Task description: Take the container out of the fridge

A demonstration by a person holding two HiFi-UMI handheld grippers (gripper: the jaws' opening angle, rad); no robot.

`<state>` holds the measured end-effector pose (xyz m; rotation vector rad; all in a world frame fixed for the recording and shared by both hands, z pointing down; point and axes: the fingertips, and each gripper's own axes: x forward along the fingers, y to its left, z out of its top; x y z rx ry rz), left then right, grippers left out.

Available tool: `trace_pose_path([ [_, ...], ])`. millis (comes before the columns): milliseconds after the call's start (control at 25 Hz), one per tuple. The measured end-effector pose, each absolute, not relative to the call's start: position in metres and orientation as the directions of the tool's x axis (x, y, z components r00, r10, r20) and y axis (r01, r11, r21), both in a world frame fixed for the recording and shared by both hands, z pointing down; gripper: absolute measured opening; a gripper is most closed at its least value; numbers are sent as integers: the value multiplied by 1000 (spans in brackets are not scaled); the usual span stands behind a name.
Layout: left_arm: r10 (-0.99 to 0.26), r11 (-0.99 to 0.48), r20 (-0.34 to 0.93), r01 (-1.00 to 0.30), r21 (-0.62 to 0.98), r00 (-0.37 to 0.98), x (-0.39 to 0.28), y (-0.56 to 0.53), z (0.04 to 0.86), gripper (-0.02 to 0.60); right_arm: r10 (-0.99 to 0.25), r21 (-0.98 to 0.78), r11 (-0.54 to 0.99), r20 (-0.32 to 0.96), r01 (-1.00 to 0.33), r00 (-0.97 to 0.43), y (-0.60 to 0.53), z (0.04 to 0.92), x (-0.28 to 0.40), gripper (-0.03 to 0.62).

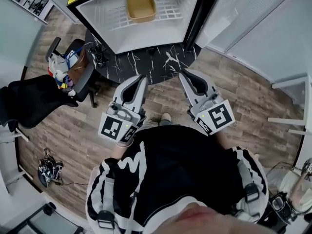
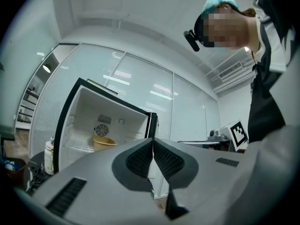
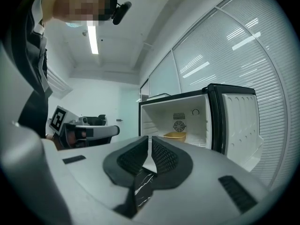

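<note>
Left gripper [image 1: 142, 78], right gripper [image 1: 183, 75] pressed together, empty; container [image 1: 141, 7] inside fridge [image 1: 151, 35] cropped by frame

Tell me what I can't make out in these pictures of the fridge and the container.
- Fridge: cut off by the head view's top edge.
- Container: its base is hidden behind the left gripper's body in the left gripper view; tiny in the right gripper view.
- Clutter on the chair: too small to name in the head view.
</note>
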<state>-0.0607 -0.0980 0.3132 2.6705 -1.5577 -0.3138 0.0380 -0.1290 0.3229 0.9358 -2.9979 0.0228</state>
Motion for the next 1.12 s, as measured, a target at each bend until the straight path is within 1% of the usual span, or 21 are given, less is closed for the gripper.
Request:
trace_pose_path([
  [360,-880,-468,-148,-876,116,451,-65,-102,313,11,-558,-29,829,15,-558,-830,-134,327,38,14],
  [640,-906,-417,-129,-903,103,404,-75,-96,321,11,-538,-38,842,19,-538,-843,-134,334,34,14],
  [1120,-899,-431,-115,-899,78,421,-86,-142,322,12,-530,-18,847,29,-531,-847,-171,333,17,17],
])
